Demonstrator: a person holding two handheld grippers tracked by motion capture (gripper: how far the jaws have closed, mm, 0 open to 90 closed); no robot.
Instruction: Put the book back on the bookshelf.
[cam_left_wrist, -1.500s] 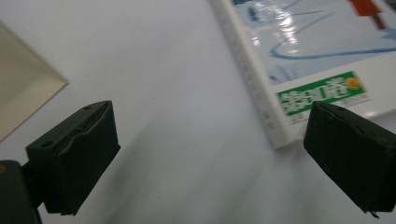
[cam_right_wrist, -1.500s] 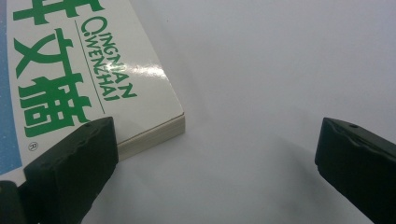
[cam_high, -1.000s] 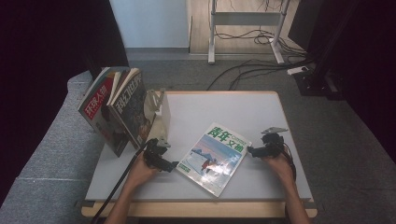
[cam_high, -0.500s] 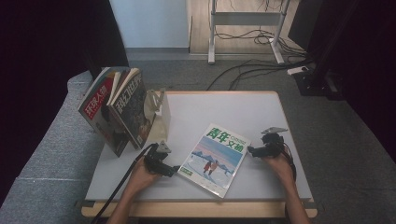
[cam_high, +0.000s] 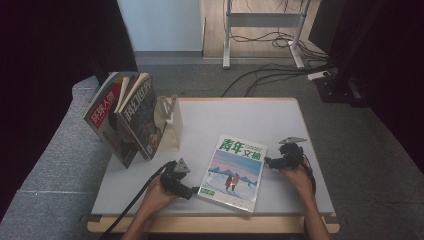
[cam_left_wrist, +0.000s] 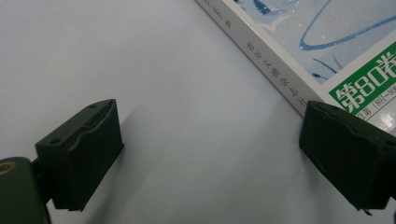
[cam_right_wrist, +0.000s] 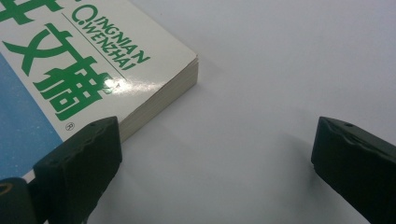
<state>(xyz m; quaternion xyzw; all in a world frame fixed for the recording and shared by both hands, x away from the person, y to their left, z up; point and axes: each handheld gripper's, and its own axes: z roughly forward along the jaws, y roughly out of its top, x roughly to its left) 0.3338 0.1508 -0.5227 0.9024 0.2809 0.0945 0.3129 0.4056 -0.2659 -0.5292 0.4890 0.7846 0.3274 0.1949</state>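
A magazine (cam_high: 234, 170) with green characters and a blue snow scene lies flat on the white table (cam_high: 240, 115), slightly turned. My left gripper (cam_high: 190, 192) is open at the magazine's near left corner. In the left gripper view its jaws stand wide apart (cam_left_wrist: 210, 154), with the spine and cover (cam_left_wrist: 327, 42) beside the right jaw. My right gripper (cam_high: 270, 162) is open at the magazine's right edge. In the right gripper view (cam_right_wrist: 215, 163) the cover's corner (cam_right_wrist: 93, 60) lies by the left jaw. Only bare table lies between the jaws.
Two magazines (cam_high: 125, 117) lean upright against a white holder (cam_high: 170, 120) at the table's back left. A grey cushioned surface (cam_high: 55, 165) borders the table's left side. Cables (cam_high: 260, 75) run over the floor behind it.
My left gripper has slid right, up to the magazine's near left corner. The right gripper and the magazine have stayed where they were.
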